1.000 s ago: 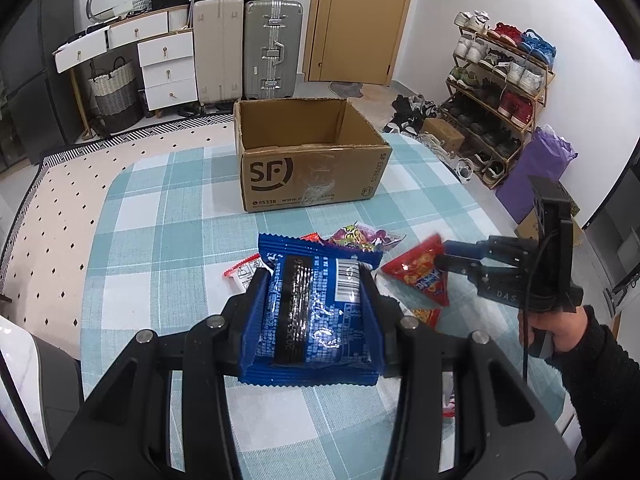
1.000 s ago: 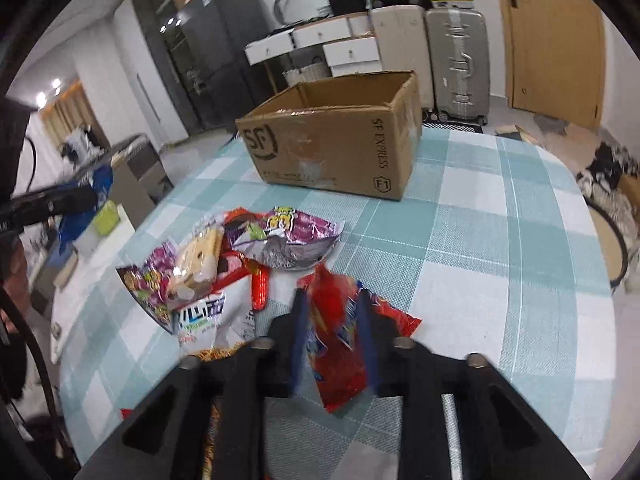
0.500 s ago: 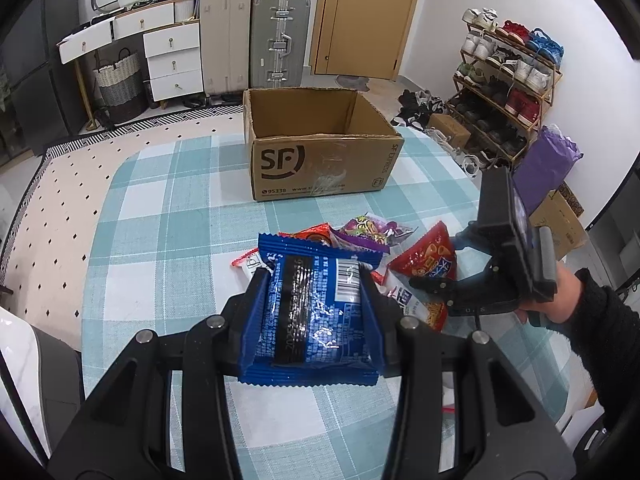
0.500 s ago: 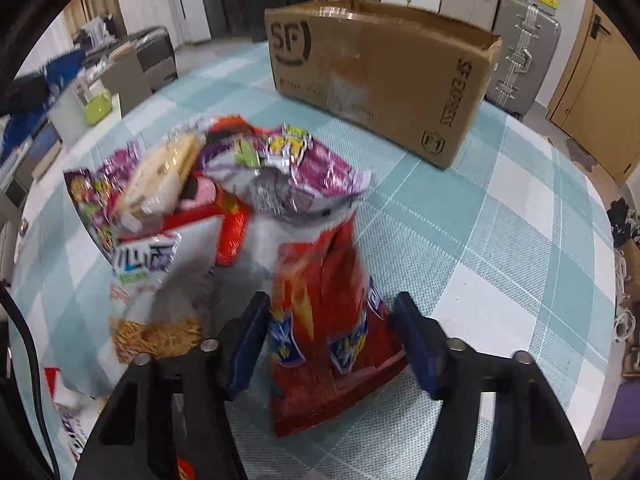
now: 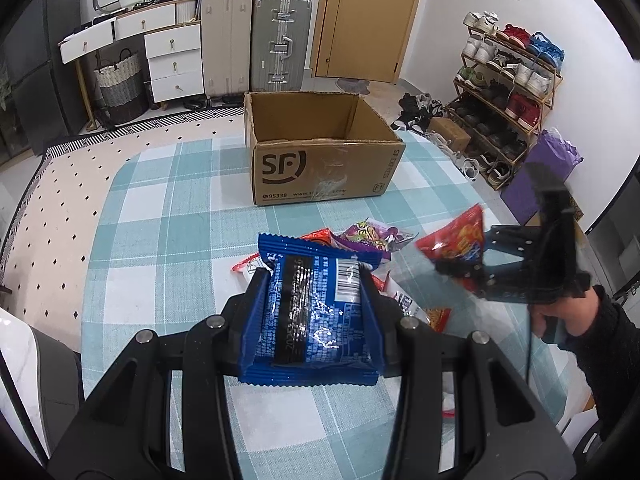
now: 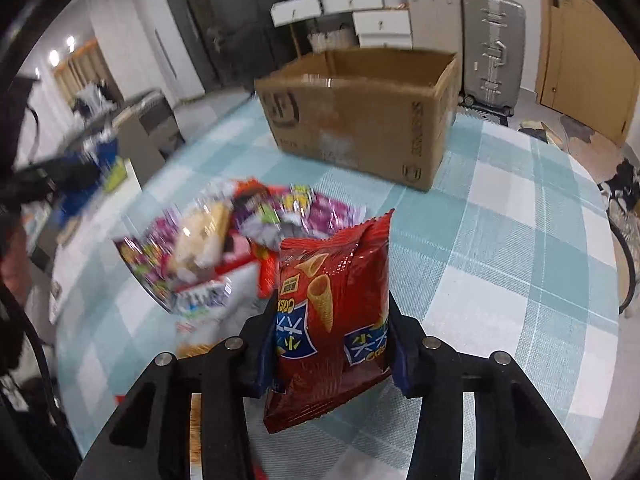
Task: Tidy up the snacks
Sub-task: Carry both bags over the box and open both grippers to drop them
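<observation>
My left gripper (image 5: 314,304) is shut on a blue snack packet (image 5: 312,312), held above the checked tablecloth (image 5: 160,240). My right gripper (image 6: 332,332) has a red bag of cone snacks (image 6: 334,312) between its pads, its jaws closing and pressing the bag's sides; the bag hangs lifted off the table. In the left wrist view that red bag (image 5: 456,242) and the right gripper (image 5: 468,268) are at the right, held by a hand in a dark sleeve (image 5: 572,316). An open cardboard box (image 5: 320,156), also seen as the box (image 6: 360,120), stands at the far side of the table.
A heap of loose snack packets (image 6: 224,248) lies on the table left of the red bag, also visible as the heap (image 5: 372,236) behind the blue packet. Suitcases (image 5: 280,40), drawers and a shoe rack (image 5: 508,92) stand beyond the table.
The right gripper opened around the red bag lying on the table, then closed on it and lifted it upright. The left gripper kept still with the blue packet.
</observation>
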A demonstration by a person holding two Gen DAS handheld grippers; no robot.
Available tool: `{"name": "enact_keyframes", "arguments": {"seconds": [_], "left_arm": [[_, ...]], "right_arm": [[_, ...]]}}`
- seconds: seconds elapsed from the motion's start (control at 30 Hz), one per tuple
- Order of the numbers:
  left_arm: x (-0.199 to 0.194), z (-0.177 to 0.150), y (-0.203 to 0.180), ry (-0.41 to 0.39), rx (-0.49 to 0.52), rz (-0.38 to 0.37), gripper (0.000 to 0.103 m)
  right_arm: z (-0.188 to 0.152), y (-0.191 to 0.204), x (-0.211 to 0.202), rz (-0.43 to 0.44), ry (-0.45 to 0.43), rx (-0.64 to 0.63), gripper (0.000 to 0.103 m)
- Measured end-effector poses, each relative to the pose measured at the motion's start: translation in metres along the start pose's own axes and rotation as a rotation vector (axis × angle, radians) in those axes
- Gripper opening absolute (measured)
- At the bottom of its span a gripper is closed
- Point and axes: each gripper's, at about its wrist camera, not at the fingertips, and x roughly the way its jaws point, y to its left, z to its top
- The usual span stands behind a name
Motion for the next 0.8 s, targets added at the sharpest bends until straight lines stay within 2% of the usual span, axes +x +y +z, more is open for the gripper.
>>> {"name": "enact_keyframes", "arguments": {"seconds": [0.3, 0.53, 0.67, 0.8], "left_arm": [[-0.001, 0.034, 0.0, -0.046, -0.003, -0.005, 0.04], [-0.01, 0.091, -0.005, -0.105, 0.014, -0.002, 0.04], [-0.006, 0.132, -0.006, -0.124, 0.023, 0.019, 0.04], [0.015, 0.17, -0.005, -0.12, 0.027, 0.03, 0.04]], "right_arm": [[0.051, 0.032, -0.078, 0.155, -0.204, 0.041, 0.045], [0.113, 0.051, -0.115, 0.252, -0.297, 0.041, 0.045], [0.153, 0.046, -0.122, 0.238, -0.317, 0.052, 0.045], [0.194, 0.038, -0.113, 0.18, -0.303, 0.034, 0.045]]}}
